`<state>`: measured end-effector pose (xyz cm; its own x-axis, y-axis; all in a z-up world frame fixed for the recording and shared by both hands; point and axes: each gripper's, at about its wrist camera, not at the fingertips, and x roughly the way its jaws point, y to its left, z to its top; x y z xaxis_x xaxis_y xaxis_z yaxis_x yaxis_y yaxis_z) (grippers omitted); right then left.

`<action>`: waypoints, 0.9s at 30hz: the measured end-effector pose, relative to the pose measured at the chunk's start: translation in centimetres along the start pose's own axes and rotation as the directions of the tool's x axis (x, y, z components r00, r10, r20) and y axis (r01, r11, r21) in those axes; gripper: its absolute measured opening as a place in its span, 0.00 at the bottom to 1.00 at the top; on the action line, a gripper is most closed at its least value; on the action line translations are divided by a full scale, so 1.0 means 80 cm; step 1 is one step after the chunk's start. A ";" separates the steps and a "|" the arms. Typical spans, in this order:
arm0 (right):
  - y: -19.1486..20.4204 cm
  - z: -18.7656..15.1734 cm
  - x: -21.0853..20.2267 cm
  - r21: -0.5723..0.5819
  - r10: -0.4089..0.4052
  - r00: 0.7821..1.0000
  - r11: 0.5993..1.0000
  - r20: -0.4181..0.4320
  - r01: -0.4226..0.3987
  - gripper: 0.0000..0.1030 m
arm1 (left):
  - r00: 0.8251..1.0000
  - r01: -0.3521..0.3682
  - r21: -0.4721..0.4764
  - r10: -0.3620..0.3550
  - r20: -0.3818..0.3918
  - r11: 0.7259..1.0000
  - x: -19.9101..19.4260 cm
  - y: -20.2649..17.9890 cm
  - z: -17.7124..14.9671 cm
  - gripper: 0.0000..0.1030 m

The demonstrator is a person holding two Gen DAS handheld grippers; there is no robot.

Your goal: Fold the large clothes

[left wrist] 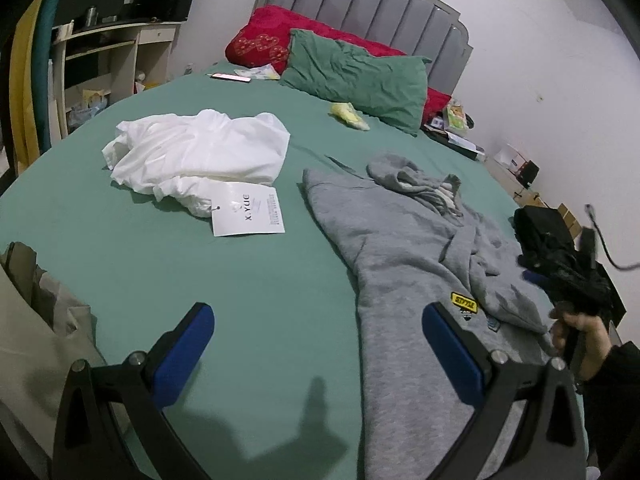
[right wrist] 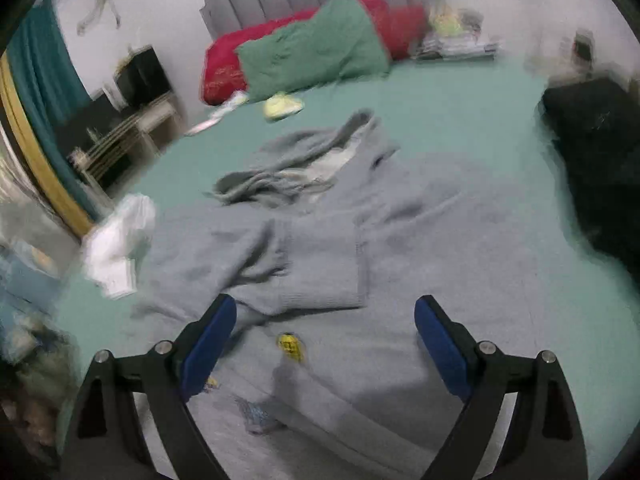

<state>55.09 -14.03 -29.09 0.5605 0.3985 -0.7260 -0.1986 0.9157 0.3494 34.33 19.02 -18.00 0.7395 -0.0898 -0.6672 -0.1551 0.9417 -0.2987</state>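
A grey hoodie with a yellow patch lies rumpled on the green bed, its hood bunched toward the pillows. My left gripper is open and empty, above the sheet at the hoodie's left edge. My right gripper is open and empty, hovering over the hoodie near a folded-over sleeve and the yellow patch. The right gripper also shows in the left wrist view, held in a hand at the right. The right wrist view is blurred.
A crumpled white garment with a paper tag lies at the left. A beige garment is at the near left edge. Green and red pillows, a phone, a dark garment at the right.
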 end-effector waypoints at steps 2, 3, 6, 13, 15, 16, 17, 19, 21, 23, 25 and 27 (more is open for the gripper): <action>-0.014 0.005 0.019 0.033 -0.040 0.999 0.999 0.007 0.040 0.87 | 1.000 -0.001 0.000 0.001 -0.002 1.000 0.002 0.000 0.000 1.00; -0.020 0.008 0.032 0.080 -0.011 1.000 0.997 0.015 0.010 0.87 | 1.000 0.000 0.002 0.000 -0.002 1.000 0.002 -0.001 0.001 1.00; -0.021 0.020 0.052 0.173 0.102 0.994 0.979 0.045 -0.108 0.71 | 1.000 -0.004 0.015 0.004 0.005 1.000 0.002 -0.003 0.002 1.00; 0.133 0.040 0.066 -0.109 0.279 0.957 0.952 -0.083 -0.287 0.45 | 0.996 -0.065 0.030 0.063 0.060 0.997 -0.013 0.005 0.015 1.00; 0.190 0.044 0.031 -0.265 0.159 0.987 0.953 0.018 -0.149 0.77 | 0.993 -0.084 0.016 0.082 0.088 0.996 -0.023 0.012 0.023 1.00; 0.207 0.043 0.022 -0.300 0.131 0.989 0.948 0.061 -0.107 0.84 | 0.991 -0.090 0.007 0.088 0.100 0.996 -0.029 0.017 0.027 1.00; 0.236 0.042 0.018 -0.359 0.148 0.984 0.927 0.094 -0.105 0.86 | 0.989 -0.094 0.001 0.093 0.111 0.996 -0.034 0.021 0.030 1.00; 0.286 0.036 0.035 -0.438 0.173 0.984 0.889 0.048 -0.135 0.86 | 0.984 -0.121 -0.008 0.121 0.132 0.993 -0.045 0.031 0.035 1.00; 0.339 0.015 0.068 -0.531 0.112 0.994 0.843 0.011 -0.089 0.86 | 0.976 -0.168 -0.009 0.167 0.137 0.986 -0.051 0.041 0.038 1.00; 0.378 -0.008 0.110 -0.593 0.100 0.994 0.798 -0.046 -0.107 0.83 | 0.968 -0.210 -0.006 0.209 0.140 0.978 -0.056 0.052 0.040 1.00; 0.401 -0.026 0.166 -0.617 0.012 0.994 0.783 -0.106 -0.075 0.73 | 0.955 -0.255 0.001 0.252 0.160 0.967 -0.064 0.063 0.044 1.00; 0.405 -0.034 0.209 -0.633 -0.128 0.985 0.773 -0.112 0.028 0.66 | 0.952 -0.261 -0.007 0.258 0.167 0.965 -0.068 0.072 0.049 1.00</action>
<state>55.80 22.44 -31.52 0.4873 0.2815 -0.8266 -0.6470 0.7521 -0.1254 31.95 26.16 -13.41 0.7731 0.2116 -0.5979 -0.3468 0.9303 -0.1192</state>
